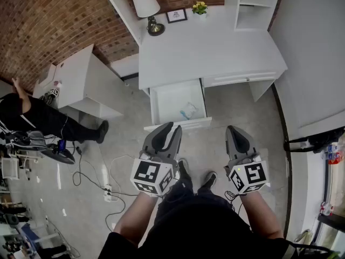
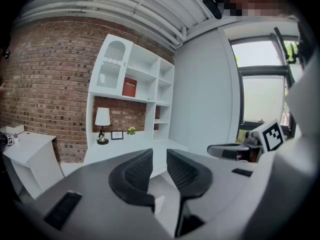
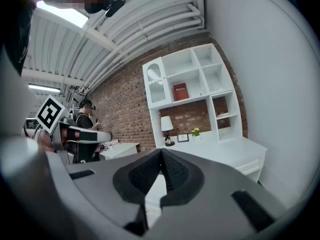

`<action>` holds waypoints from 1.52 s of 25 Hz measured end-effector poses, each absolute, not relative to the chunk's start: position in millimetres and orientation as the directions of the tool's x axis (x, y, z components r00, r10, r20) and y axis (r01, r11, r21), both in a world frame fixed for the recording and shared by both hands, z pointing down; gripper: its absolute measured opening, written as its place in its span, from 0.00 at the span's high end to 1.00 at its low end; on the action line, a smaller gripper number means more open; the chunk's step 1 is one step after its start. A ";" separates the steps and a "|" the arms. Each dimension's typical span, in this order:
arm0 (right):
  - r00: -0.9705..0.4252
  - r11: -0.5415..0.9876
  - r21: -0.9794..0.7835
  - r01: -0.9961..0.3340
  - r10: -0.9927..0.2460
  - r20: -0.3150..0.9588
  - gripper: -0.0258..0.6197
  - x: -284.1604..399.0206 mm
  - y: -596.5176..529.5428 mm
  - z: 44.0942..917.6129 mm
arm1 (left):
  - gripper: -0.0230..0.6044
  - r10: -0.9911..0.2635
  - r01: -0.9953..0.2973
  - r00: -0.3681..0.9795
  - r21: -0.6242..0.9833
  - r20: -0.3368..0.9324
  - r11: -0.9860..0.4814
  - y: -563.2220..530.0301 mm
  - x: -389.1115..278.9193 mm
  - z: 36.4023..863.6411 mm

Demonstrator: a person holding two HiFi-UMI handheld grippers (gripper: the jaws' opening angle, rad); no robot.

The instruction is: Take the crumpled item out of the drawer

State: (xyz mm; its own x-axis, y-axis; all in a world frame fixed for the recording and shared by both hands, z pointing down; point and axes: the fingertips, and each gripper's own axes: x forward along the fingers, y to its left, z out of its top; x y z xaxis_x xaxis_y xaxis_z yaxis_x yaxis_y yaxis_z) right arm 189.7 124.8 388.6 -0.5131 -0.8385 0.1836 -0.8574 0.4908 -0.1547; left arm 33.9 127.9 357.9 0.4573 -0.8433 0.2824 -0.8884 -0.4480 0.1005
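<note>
A: status?
B: drawer [image 1: 170, 99] open; crumpled item [image 1: 188, 113] lies inside, front right, untouched; both grippers well short of the desk [image 1: 205, 47]
A: tools?
B: left gripper [image 1: 170, 129] jaws slightly apart, empty; right gripper [image 1: 235, 129] jaws together, empty
A: plan: widen left, drop in from above, pinch mid-wad, lift clear of the drawer front

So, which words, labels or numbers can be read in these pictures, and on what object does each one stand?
Red book on the shelf: white print on the cover, too blurred to read.
Small framed picture on the desk: too small to read.
Marker cubes: square patterns only, no letters.
So no text is readable.
</note>
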 end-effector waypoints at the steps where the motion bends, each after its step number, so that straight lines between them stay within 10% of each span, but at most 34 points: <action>1: -0.512 0.492 -0.148 -0.858 -0.839 0.184 0.96 185.3 127.7 386.6 | 0.83 -0.844 -0.888 0.457 0.104 0.280 -0.447 130.3 29.1 357.9; 23: -0.345 0.333 -0.088 -0.939 -0.913 0.217 0.96 58.3 103.8 370.1 | 0.83 -0.801 -0.832 0.553 0.193 0.230 -0.520 92.5 -132.6 367.0; 38: -0.353 0.319 -0.160 -0.934 -0.887 0.298 0.89 57.7 37.5 421.3 | 0.83 -0.761 -0.822 0.569 0.183 0.311 -0.539 21.5 -119.8 422.9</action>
State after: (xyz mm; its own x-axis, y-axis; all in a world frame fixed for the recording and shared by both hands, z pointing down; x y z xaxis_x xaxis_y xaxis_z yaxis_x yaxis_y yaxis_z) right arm 57.7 37.5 421.3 -0.3534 -0.8867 0.2981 -0.9343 0.3187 -0.1598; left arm -119.8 21.5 422.9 0.5688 -0.7614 0.3109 -0.8220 -0.5393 0.1831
